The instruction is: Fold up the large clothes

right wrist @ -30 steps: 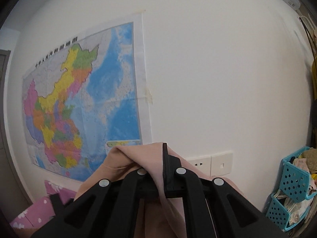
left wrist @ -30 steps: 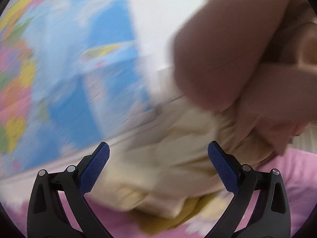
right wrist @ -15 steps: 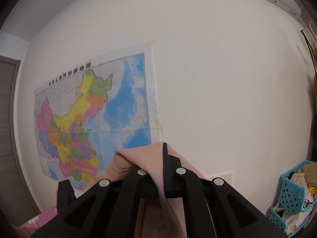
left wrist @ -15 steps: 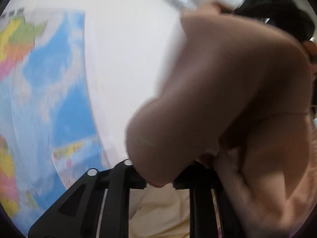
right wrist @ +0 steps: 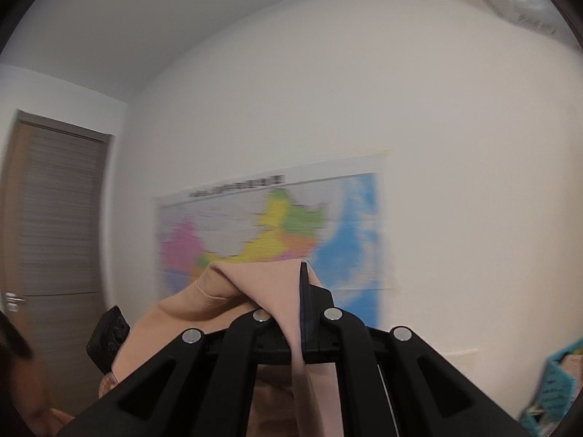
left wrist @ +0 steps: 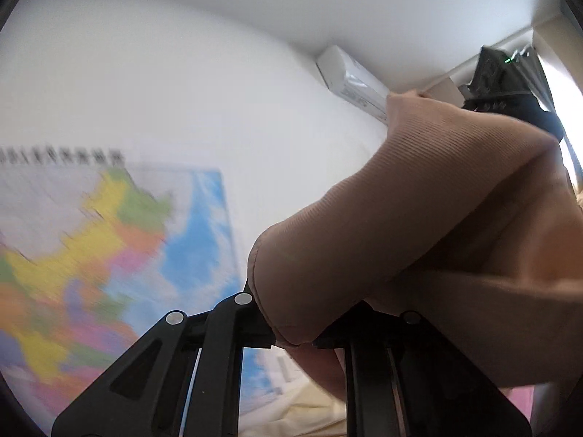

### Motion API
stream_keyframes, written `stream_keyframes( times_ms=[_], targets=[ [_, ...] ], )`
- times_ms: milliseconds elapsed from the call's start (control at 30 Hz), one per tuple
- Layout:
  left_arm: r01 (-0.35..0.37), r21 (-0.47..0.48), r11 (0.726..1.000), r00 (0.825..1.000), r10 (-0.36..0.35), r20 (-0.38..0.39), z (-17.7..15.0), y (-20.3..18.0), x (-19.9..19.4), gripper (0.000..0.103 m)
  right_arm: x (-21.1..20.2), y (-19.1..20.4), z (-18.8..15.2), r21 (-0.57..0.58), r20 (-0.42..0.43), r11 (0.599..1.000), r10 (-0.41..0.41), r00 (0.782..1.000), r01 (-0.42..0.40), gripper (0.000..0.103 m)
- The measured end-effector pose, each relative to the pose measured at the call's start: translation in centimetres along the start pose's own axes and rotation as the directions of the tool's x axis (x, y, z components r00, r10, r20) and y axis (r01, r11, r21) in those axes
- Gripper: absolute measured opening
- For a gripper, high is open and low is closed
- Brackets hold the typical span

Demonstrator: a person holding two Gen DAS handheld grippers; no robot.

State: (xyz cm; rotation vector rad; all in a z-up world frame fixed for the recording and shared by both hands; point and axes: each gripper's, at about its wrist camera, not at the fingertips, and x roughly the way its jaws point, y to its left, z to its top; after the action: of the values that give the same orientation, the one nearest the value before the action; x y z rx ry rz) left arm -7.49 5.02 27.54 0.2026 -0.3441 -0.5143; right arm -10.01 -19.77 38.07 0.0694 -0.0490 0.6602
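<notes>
Gripping pink garment (left wrist: 419, 218) aloft, left gripper (left wrist: 291, 342) tilted upward, right gripper (right wrist: 297, 327) level, both jaws clamped.

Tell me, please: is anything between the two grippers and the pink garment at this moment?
Nothing visible is. The left gripper is shut on the pink garment; its jaws have just been closing on the fabric. The right gripper is also shut on it, the cloth pinched directly between its jaws.
</notes>
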Motion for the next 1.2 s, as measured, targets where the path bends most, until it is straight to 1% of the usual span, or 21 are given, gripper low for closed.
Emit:
stream_keyframes(
  times_ms=[200,300,367,400,500,533,567,600,633,667,700,733,767,800,833,900,967,1000,1067,1133,1200],
  targets=[
    [-0.123,0.065,0.990,0.987,0.129,-0.095,5.3,0.2,-9.0,0.014,2.2,1.6,-1.4,0.144,-0.055,0.960,0.252,0.966,-0.242,0.002],
    [-0.178,0.064,0.982,0.958,0.188,-0.215,5.9,0.5,-11.6,0.014,6.6,0.6,-5.3,0.261,-0.126,0.920,0.333,0.935,-0.292,0.002],
    [-0.238,0.079,0.968,0.911,0.251,-0.326,4.2,1.5,-10.4,0.014,11.4,-0.5,-10.1,0.361,-0.217,0.884,0.390,0.895,-0.298,0.002],
    [-0.255,0.083,0.963,0.882,0.267,-0.389,2.5,2.1,-9.8,0.014,14.5,-1.0,-13.3,0.415,-0.285,0.871,0.399,0.872,-0.263,0.003],
    [-0.299,0.054,0.953,0.755,0.270,-0.597,-4.8,4.9,-8.0,0.014,22.5,-1.5,-23.2,0.493,-0.482,0.858,0.406,0.777,-0.142,0.004],
    [-0.321,0.037,0.946,0.692,0.261,-0.673,-8.5,6.2,-7.1,0.014,24.7,-1.7,-26.6,0.508,-0.542,0.856,0.407,0.735,-0.099,0.005],
    [-0.331,0.019,0.943,0.632,0.237,-0.738,-12.2,7.4,-6.4,0.014,27.1,-1.9,-30.7,0.519,-0.615,0.854,0.410,0.673,-0.046,0.005],
    [-0.345,0.005,0.939,0.593,0.222,-0.774,-14.6,8.0,-6.4,0.014,29.2,-2.3,-35.0,0.502,-0.687,0.864,0.369,0.626,0.040,0.006],
    [-0.375,-0.013,0.927,0.532,0.204,-0.822,-18.2,9.6,-5.7,0.014,30.1,-2.4,-37.3,0.487,-0.725,0.870,0.355,0.591,0.076,0.007],
    [-0.396,-0.014,0.918,0.483,0.196,-0.853,-21.1,10.4,-5.3,0.014,31.6,-2.8,-40.8,0.441,-0.794,0.887,0.314,0.521,0.138,0.009],
    [-0.414,-0.004,0.910,0.449,0.201,-0.870,-23.0,10.7,-5.4,0.014,31.9,-3.3,-42.1,0.418,-0.816,0.890,0.279,0.506,0.183,0.017],
    [-0.434,-0.004,0.901,0.411,0.194,-0.891,-25.2,11.6,-5.1,0.014,32.0,-4.2,-43.7,0.395,-0.839,0.887,0.242,0.488,0.239,0.036],
    [-0.452,-0.017,0.892,0.386,0.178,-0.905,-26.7,12.4,-4.9,0.014,31.7,-4.7,-43.9,0.369,-0.850,0.892,0.210,0.482,0.262,0.048],
    [-0.478,-0.029,0.878,0.363,0.167,-0.917,-27.7,13.7,-4.7,0.014,31.0,-5.4,-43.6,0.332,-0.854,0.895,0.153,0.497,0.296,0.070],
    [-0.494,-0.053,0.868,0.359,0.148,-0.922,-29.0,15.1,-4.6,0.014,29.8,-5.9,-42.7,0.309,-0.844,0.899,0.109,0.525,0.310,0.074],
    [-0.530,-0.085,0.844,0.352,0.128,-0.927,-30.3,16.9,-5.1,0.014,27.3,-5.9,-40.6,0.300,-0.814,0.916,0.101,0.572,0.265,0.074],
    [-0.535,-0.122,0.836,0.366,0.099,-0.925,-30.4,16.8,-6.1,0.020,24.3,-4.4,-38.8,0.293,-0.784,0.938,0.123,0.608,0.187,0.079],
    [-0.538,-0.133,0.833,0.367,0.089,-0.926,-30.6,17.3,-6.3,0.022,23.1,-3.2,-38.3,0.276,-0.776,0.952,0.140,0.615,0.132,0.086],
    [-0.533,-0.144,0.834,0.374,0.079,-0.924,-31.0,17.3,-5.1,0.029,20.4,0.6,-38.0,0.178,-0.778,0.984,0.123,0.616,0.029,0.089],
    [-0.531,-0.148,0.835,0.374,0.075,-0.924,-31.1,17.3,-5.1,0.038,18.5,4.5,-39.0,0.120,-0.782,0.991,0.135,0.608,-0.065,0.093],
    [-0.530,-0.141,0.836,0.365,0.075,-0.928,-31.3,17.1,-5.1,0.039,18.8,7.4,-40.4,0.031,-0.798,0.994,0.088,0.596,-0.104,0.093]
  ],
)
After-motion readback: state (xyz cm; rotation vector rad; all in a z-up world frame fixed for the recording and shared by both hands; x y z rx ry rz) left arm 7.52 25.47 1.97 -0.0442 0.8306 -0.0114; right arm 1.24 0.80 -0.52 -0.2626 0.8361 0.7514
